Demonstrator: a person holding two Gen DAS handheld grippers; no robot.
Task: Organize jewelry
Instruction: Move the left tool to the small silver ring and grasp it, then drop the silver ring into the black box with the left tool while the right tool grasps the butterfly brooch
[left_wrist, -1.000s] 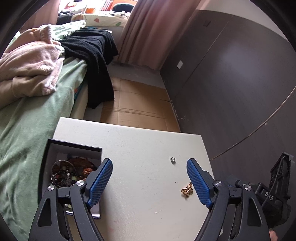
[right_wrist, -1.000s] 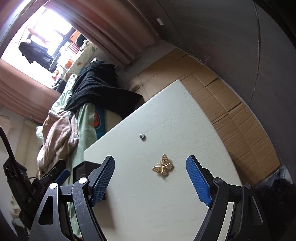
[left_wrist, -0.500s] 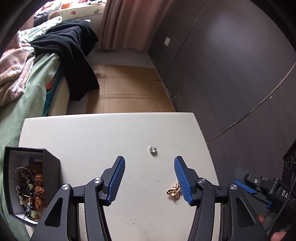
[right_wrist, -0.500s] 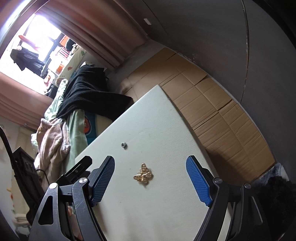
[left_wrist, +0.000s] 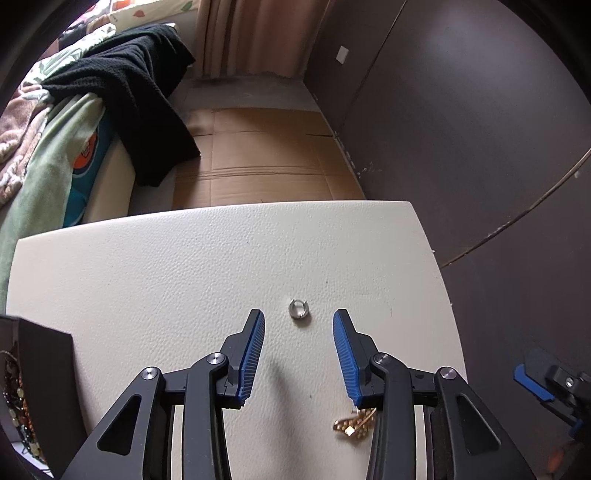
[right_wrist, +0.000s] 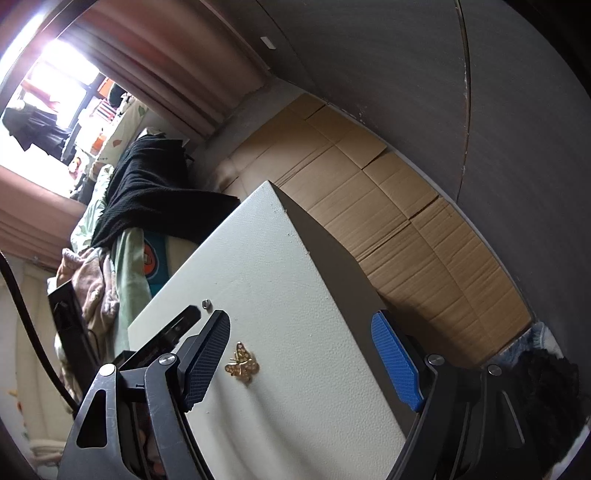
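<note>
Left gripper (left_wrist: 298, 325): black two-finger tongs with blue ribbed pads, seen at the lower centre of the left wrist view. The jaws are closing and stand partly open; nothing is pressed between them.

Small silver open ring (left_wrist: 298, 308): it lies flat on the table, just beyond the fingertips and centred on the gap between them, apart from both pads. As a round piece it has no marked long axis. In the right wrist view it is seen small, at centre left (right_wrist: 206, 304). The left gripper is judged the nearer to it, and a short advance along the fingers is judged enough to bracket it.

Gold butterfly brooch with pale stones (right_wrist: 242, 363): it lies flat, lower centre left in the right wrist view, its body line running from upper left to lower right. In the left wrist view it is partly hidden behind the right-hand finger (left_wrist: 352, 424).

Right gripper (right_wrist: 308, 363): like tongs, jaws standing wide apart and holding nothing; the brooch lies just beside the left-hand pad, inside the gap.

Black open box with beaded jewelry (left_wrist: 44, 384): lower left edge of the left wrist view, well apart from the ring.

White textured tabletop (left_wrist: 184, 280): it bears all of the above.

Flattened brown cardboard (left_wrist: 258, 155): on the floor beyond the table.

Black knitted garment (left_wrist: 140, 92): upper left, draped over bedding.
</note>
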